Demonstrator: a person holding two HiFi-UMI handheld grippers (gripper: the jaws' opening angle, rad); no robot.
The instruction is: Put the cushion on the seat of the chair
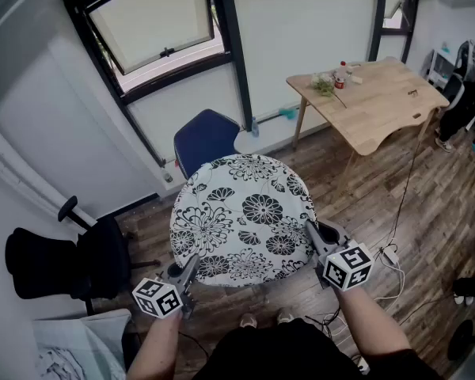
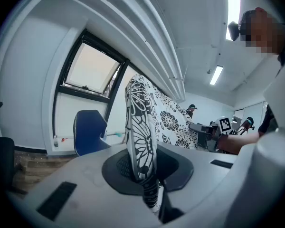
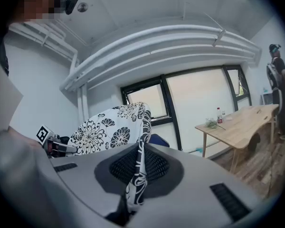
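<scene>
Gripping opposite edges, the left gripper (image 1: 187, 267) and right gripper (image 1: 313, 234) are both clamped on the round black-and-white floral fabric cushion (image 1: 241, 212), held aloft just short of the blue padded chair (image 1: 204, 137). We advise keeping it level and centring it over the seat before lowering.

The left forearm (image 1: 154, 347) and the right forearm (image 1: 366, 317) reach up from the bottom of the head view. The left claw (image 1: 188, 266), at lower left, has its jaws closed on one edge of the cushion (image 1: 241, 212). The right claw (image 1: 313, 232), at lower right and slightly higher, pinches the opposite edge.
</scene>
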